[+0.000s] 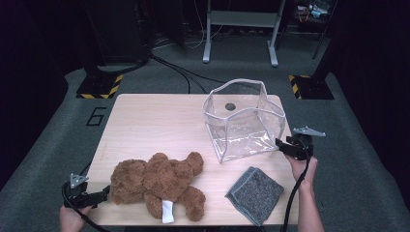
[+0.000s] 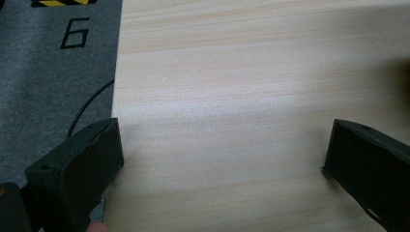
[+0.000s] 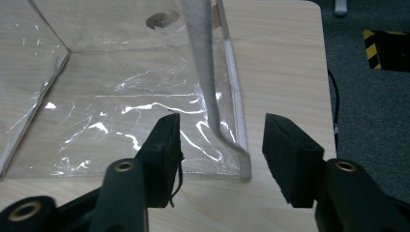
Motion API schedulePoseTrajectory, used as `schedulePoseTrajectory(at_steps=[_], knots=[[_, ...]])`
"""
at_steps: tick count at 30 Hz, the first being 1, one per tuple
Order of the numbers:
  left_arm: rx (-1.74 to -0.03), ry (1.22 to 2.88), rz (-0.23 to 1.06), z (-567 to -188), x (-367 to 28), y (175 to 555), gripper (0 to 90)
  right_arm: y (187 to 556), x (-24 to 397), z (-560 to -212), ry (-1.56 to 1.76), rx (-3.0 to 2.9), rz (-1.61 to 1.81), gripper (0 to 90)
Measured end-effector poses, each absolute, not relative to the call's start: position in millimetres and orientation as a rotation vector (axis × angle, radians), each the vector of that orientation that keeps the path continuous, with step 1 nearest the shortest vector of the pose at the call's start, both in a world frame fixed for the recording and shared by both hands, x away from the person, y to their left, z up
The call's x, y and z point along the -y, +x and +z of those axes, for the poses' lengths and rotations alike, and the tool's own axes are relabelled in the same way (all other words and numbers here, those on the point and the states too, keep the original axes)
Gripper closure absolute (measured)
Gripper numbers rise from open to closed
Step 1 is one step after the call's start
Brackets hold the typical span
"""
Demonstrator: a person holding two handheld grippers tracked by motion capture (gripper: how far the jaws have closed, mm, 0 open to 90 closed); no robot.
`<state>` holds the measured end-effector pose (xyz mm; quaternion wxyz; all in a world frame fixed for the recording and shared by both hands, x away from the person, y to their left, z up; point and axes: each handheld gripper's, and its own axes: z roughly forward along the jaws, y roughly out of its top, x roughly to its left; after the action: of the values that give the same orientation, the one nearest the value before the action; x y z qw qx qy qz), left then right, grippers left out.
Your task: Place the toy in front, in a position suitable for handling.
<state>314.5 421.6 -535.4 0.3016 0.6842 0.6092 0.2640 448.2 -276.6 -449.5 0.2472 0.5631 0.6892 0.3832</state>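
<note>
From the high view, my right tool [image 1: 286, 146] sits at the near right corner of the clear plastic pouch [image 1: 244, 121], which stands open on the table [image 1: 145, 125]; my left tool [image 1: 99, 195] rests just beside the brown teddy bear [image 1: 162, 183]. In the left gripper view, my jaws stand wide apart over bare wood. In the right gripper view, my jaws straddle the pouch's corner seam [image 3: 237, 145], not yet pressing. The film looks light, floppy and slick, so I'd take hold on the stiffer seam.
</note>
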Motion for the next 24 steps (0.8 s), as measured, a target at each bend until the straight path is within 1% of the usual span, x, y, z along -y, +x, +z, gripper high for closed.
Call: schedulePoseTrajectory(at_steps=[4,5,6,7,15,24], knots=[[-1.619,1.814,0.697,-535,-421,314,0.0,452,276,-449,1.546,-1.872,1.038,55.2],[-1.619,1.814,0.697,-535,-421,314,0.0,452,276,-449,1.546,-1.872,1.038,55.2],[-1.618,1.817,0.699,-535,-422,314,0.0,453,275,-449,1.557,-1.862,1.037,59.3],[-1.617,1.816,0.702,-535,-422,314,0.0,454,275,-448,1.558,-1.862,1.039,59.8],[-1.616,1.816,0.703,-535,-422,314,0.0,460,265,-447,1.584,-1.856,1.043,74.5],[-1.623,1.807,0.699,-536,-421,313,0.1,465,258,-446,1.644,-1.812,1.064,81.6]])
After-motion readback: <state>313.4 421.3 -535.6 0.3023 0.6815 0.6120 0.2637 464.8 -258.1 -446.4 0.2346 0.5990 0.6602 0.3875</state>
